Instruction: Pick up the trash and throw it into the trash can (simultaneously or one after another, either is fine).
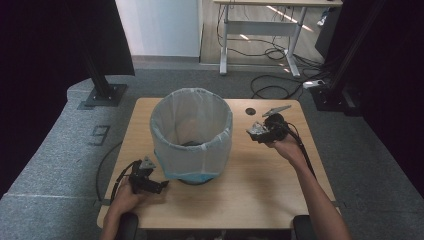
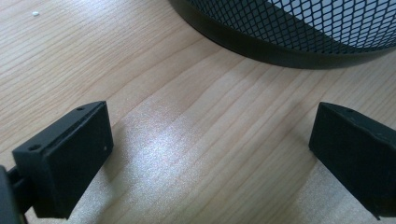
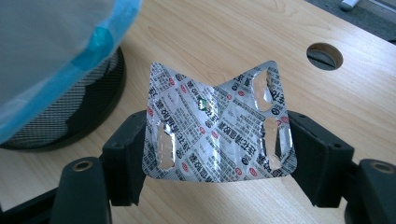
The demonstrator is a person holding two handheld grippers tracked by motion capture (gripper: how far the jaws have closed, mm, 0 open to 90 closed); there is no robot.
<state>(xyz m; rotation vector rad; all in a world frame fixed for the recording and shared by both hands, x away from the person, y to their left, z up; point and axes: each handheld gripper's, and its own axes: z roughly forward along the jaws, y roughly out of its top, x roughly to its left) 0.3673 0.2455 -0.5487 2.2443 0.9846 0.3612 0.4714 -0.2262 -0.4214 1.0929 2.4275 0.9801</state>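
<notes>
Right gripper (image 3: 215,154) clamped on a creased silver pill sheet (image 3: 217,128) (printed foil, pockets burst), held above the table (image 1: 260,180) beside the lined bin (image 1: 191,132). Left gripper (image 2: 210,154) jaws apart.

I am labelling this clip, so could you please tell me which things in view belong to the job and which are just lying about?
Likely in the job:
- crumpled silver foil blister pack, held in right tongs
- black mesh bin with pale liner
- left tongs, open, empty

Lying about:
- white-legged desk
- black floor cables
</notes>
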